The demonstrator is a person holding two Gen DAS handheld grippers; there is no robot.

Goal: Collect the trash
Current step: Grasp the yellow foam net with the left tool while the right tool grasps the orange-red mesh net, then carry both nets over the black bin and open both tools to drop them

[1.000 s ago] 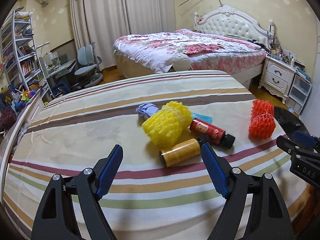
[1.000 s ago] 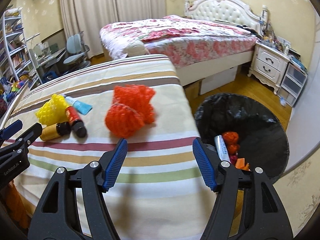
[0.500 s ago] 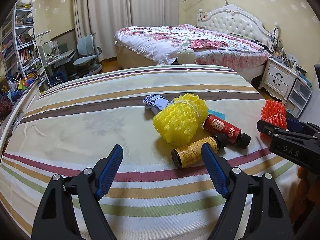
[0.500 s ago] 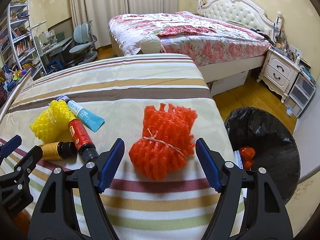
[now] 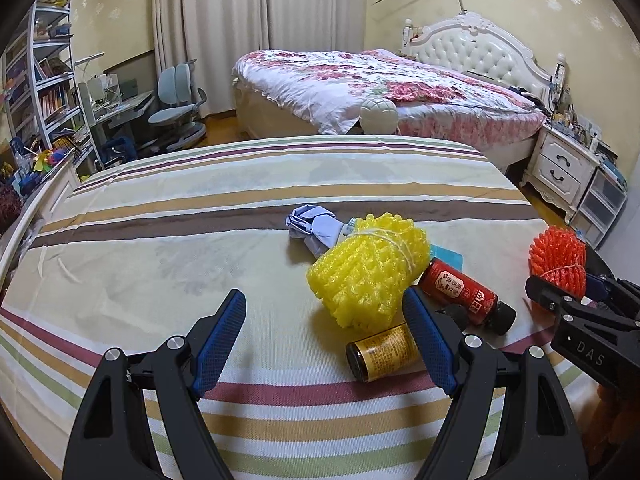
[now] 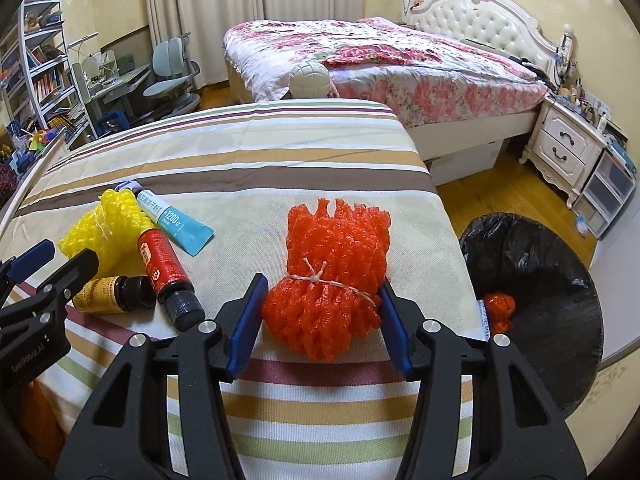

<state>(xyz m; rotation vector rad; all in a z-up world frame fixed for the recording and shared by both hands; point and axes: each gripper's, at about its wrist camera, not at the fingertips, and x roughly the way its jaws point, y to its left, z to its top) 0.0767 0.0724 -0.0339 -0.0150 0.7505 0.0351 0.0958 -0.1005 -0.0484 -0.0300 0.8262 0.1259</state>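
Note:
An orange foam net bundle (image 6: 332, 276) tied with string lies on the striped table near its right edge. My right gripper (image 6: 322, 320) is open with its jaws on either side of the bundle's near end. A yellow foam net (image 5: 368, 270), a red bottle (image 5: 464, 292), a yellow-labelled bottle (image 5: 380, 354), a crumpled blue cloth (image 5: 314, 226) and a blue tube (image 6: 174, 222) lie together left of it. My left gripper (image 5: 328, 340) is open and empty, just short of the yellow net. A black-lined bin (image 6: 560, 280) stands on the floor at the right.
The bin holds an orange piece (image 6: 498, 308). A flowered bed (image 5: 380, 92) lies beyond the table, a white nightstand (image 5: 560, 168) at the right, and a desk with chairs (image 5: 176, 96) and shelves (image 5: 44, 80) at the left.
My right gripper has moved forward and now straddles the orange bundle. My left gripper has moved closer to the yellow net and bottles. Both stay open.

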